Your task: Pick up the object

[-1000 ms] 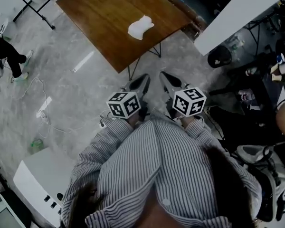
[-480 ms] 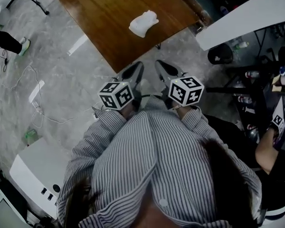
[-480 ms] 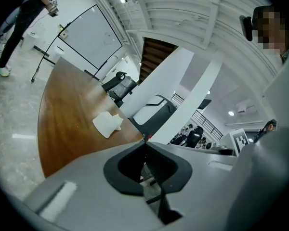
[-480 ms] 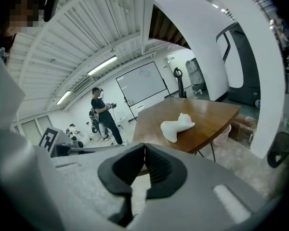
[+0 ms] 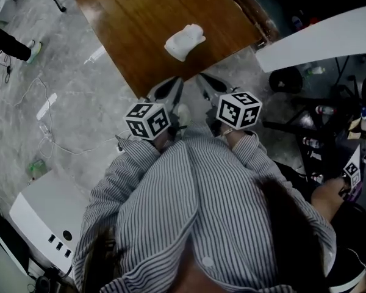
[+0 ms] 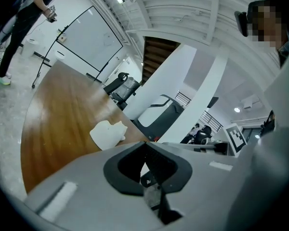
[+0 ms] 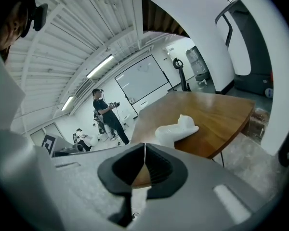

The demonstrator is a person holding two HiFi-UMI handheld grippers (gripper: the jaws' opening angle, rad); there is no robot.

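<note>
Jaws on my left gripper (image 5: 171, 89) are pressed together, and there is nothing between them. In the left gripper view the two dark pads meet in a thin line (image 6: 145, 144). My right gripper (image 5: 207, 83) is closed the same way and it is empty too; its pads touch at the tips (image 7: 144, 147). I hold both grippers side by side in front of my striped shirt (image 5: 195, 212). Each one has a marker cube on top, the left cube (image 5: 147, 119) and the right cube (image 5: 239, 109). Both grippers point at the near corner of the wooden table (image 5: 140, 23). Their tips are just at its edge and touch nothing.

The white object (image 5: 184, 41) lies on the table, a little way in from that corner and well apart from both grippers. The left gripper view shows it as a flat white lump on the brown wood (image 6: 108, 133). In the right gripper view it has a small bump sticking up at one end (image 7: 176, 130). It may be a little animal figure, but I cannot be sure.

Under the table is a grey stone floor (image 5: 67, 102) with a thin cable (image 5: 73, 146) lying on it. A white box (image 5: 46, 215) sits low on my left. Far off, a person in black (image 7: 106, 114) stands in the room.
</note>
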